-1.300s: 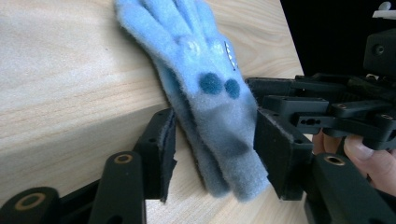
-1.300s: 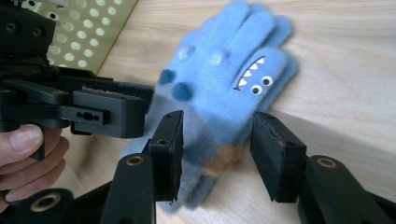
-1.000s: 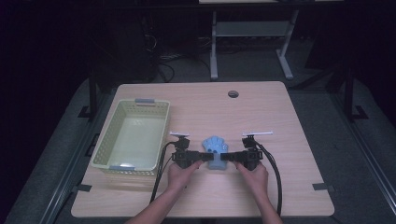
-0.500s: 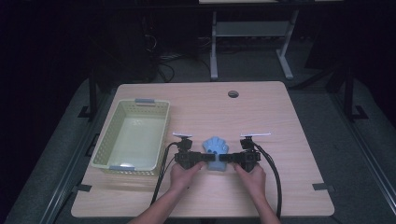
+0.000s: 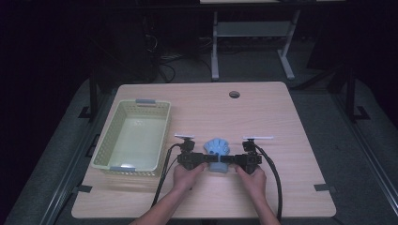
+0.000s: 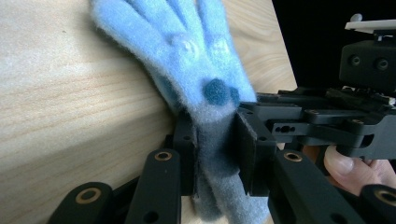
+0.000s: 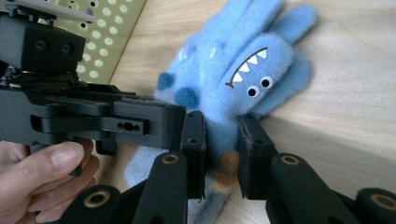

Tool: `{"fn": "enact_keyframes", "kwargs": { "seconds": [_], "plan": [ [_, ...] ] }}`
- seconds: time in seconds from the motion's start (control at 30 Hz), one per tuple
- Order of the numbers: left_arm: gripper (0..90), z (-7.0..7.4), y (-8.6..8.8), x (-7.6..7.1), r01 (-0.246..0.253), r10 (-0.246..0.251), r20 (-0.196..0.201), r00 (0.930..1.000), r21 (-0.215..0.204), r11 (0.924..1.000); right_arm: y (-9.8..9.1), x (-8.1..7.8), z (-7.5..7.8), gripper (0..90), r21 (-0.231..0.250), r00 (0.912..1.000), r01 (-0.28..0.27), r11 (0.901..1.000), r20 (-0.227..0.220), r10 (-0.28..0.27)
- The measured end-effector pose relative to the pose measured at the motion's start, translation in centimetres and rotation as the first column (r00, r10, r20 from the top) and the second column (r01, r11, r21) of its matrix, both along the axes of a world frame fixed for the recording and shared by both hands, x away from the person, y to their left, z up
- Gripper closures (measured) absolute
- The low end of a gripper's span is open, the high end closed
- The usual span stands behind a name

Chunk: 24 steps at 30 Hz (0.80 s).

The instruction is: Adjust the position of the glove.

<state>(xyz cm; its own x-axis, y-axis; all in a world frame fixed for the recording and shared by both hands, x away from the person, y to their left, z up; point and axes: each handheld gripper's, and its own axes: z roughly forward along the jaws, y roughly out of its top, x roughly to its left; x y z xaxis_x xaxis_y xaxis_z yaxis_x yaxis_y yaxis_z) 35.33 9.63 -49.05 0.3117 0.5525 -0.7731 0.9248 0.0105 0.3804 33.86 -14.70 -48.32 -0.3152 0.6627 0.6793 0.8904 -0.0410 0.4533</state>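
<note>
Left jaws: the left gripper (image 6: 217, 154) has just been closing and its pads now press on the grey-blue lower end of the blue plush toy (image 6: 196, 70), the fabric bunched between them.
Right jaws: the right gripper (image 7: 219, 158) has also just been closing; it is clamped on the same toy (image 7: 243, 70) just below its toothy face.
Toy's place: low on the worktop (image 5: 281, 112), between the two hands, its tufted end pointing away from the person.
Long axis: it runs away from the person, crosswise to both grippers, which face each other from left (image 5: 195, 159) and right (image 5: 241, 159).
Nearer hand: neither; both grip the one narrow end, almost touching.
Basket: the pale green basket (image 5: 101, 154) lies to the left, so the left hand is the closer one for a carry there.
</note>
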Motion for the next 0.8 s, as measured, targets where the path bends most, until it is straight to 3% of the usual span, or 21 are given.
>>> {"fn": "enact_keyframes", "kwargs": {
  "seconds": [0.43, 0.8],
  "plan": [
    [77.6, 0.9, 0.3, -0.2, 0.022, -0.02, 0.031, 0.9993, -0.055, 0.9983, -0.1, -0.4, 1.0, 77.6, 0.035, 0.9993, 0.007, 0.9994, 0.036, -0.008],
    [78.3, 3.1, 0.7, -0.3, 0.038, -0.031, 0.085, 0.9959, -0.082, 0.996, -0.1, -0.8, 3.2, 78.0, 0.058, 0.9961, 0.002, 0.9983, 0.088, -0.008]
  ]
}}
